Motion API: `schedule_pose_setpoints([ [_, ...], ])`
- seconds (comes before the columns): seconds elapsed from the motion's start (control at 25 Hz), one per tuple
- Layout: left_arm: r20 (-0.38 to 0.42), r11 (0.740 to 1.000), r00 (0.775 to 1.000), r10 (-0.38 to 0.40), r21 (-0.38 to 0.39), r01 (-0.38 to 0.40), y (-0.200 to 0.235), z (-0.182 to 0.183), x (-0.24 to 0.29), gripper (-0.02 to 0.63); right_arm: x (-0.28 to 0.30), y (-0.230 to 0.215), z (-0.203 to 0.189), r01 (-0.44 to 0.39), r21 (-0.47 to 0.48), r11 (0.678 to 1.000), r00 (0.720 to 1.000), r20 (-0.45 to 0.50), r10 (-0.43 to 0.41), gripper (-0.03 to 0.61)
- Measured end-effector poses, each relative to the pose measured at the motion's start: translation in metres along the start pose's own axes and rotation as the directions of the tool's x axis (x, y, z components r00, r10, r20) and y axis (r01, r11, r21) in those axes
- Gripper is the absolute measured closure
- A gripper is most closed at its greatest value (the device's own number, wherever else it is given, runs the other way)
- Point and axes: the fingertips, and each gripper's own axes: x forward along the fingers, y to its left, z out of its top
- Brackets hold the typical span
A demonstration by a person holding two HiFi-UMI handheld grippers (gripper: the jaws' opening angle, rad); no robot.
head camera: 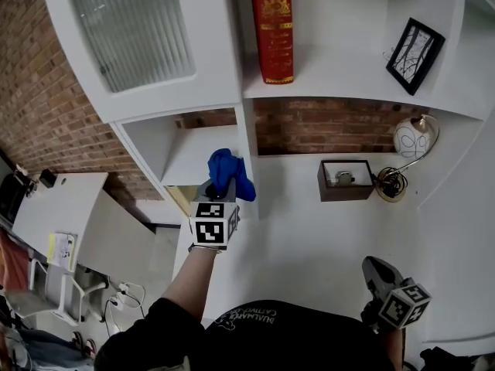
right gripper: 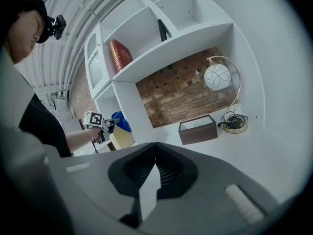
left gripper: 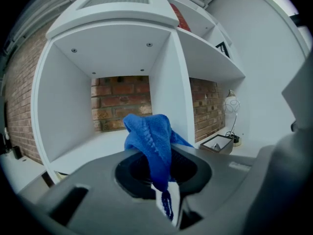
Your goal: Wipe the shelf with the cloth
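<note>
Shelf unit: the white shelf unit (head camera: 332, 79) fills the upper half of the head view, with a brick wall (head camera: 325, 126) showing through its open back.
Worktop: a white worktop (head camera: 309, 246) runs under the unit's right-hand bay and reaches down to the person.
Door: a ribbed-glass door (head camera: 131, 25) closes the upper left compartment; the compartment below it is open.
Red book: a red book (head camera: 271, 25) stands upright on the upper board, close to the vertical divider.
Lamp: a lamp (head camera: 410, 139) with a round white shade stands at the right end of the worktop, its base just beside the box.
Picture frame: a black picture frame (head camera: 415, 55) leans tilted at the right end of the upper board.
Brown box: a brown box (head camera: 345, 180), open at the top, sits on the worktop against the brick.
Left claw: the left claw (head camera: 223, 188) is raised at the front of the open left compartment, beside the divider, and is clamped on the cloth (left gripper: 165, 190).
Right claw: the right claw (head camera: 373, 267) is low at the worktop's near right edge, its jaws pressed together with nothing between them (right gripper: 149, 180).
Cloth: the blue cloth (head camera: 230, 172) bunches above the left claw's jaws (left gripper: 154, 141); I cannot tell whether it touches the shelf.
</note>
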Motion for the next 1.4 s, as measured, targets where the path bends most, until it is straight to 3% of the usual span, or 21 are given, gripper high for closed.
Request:
schedule_pose_setpoints([
  [0.24,0.057,0.994,0.998,-0.003,-0.109,0.009,-0.018,0.004,0.007,0.560,0.000,-0.052,-0.014,-0.045,0.032,0.998,0.995,-0.084,0.048,0.569],
  [0.36,0.039,0.975,0.995,-0.096,-0.197,0.102,-0.028,0.007,0.008,0.561,0.020,-0.071,-0.023,-0.092,0.063,0.994,0.986,-0.133,0.099,0.569],
  [0.4,0.014,0.974,0.992,-0.128,-0.189,0.128,-0.032,0.009,0.008,0.561,0.032,-0.070,-0.022,-0.123,0.071,0.990,0.981,-0.143,0.133,0.569],
  [0.52,-0.121,0.985,0.978,-0.171,-0.061,0.164,-0.044,0.007,0.009,0.560,0.068,-0.047,-0.019,-0.241,0.050,0.969,0.954,-0.171,0.246,0.569],
  [0.6,-0.186,0.978,0.960,-0.210,-0.052,0.204,-0.047,0.003,0.007,0.558,0.088,-0.027,-0.019,-0.307,0.013,0.952,0.934,-0.185,0.304,0.569],
  [0.68,-0.200,0.968,0.948,-0.249,-0.035,0.247,-0.049,0.004,0.003,0.558,0.100,-0.013,-0.023,-0.347,-0.005,0.938,0.920,-0.197,0.339,0.569],
  [0.76,-0.164,0.960,0.948,-0.274,0.008,0.279,-0.054,0.006,-0.002,0.555,0.103,-0.008,-0.031,-0.358,0.003,0.934,0.912,-0.215,0.351,0.569],
  [0.88,0.009,0.938,0.941,-0.337,-0.080,0.337,-0.063,0.021,-0.019,0.561,0.099,-0.013,-0.041,-0.340,0.025,0.940,0.911,-0.241,0.336,0.569],
  [0.96,0.145,0.909,0.915,-0.377,-0.134,0.396,-0.072,0.039,-0.037,0.563,0.097,-0.017,-0.041,-0.319,0.031,0.947,0.917,-0.242,0.317,0.569],
  [1.04,0.218,0.888,0.886,-0.409,-0.128,0.442,-0.083,0.054,-0.059,0.563,0.096,-0.014,-0.035,-0.304,0.033,0.952,0.927,-0.222,0.303,0.569],
  [1.24,0.242,0.841,0.821,-0.518,-0.035,0.541,-0.117,0.079,-0.127,0.563,0.089,0.024,-0.024,-0.312,-0.003,0.950,0.938,-0.162,0.308,0.569],
  [1.4,0.300,0.817,0.786,-0.540,-0.036,0.575,-0.128,0.090,-0.187,0.561,0.074,0.064,-0.027,-0.341,-0.027,0.940,0.932,-0.140,0.335,0.569],
])
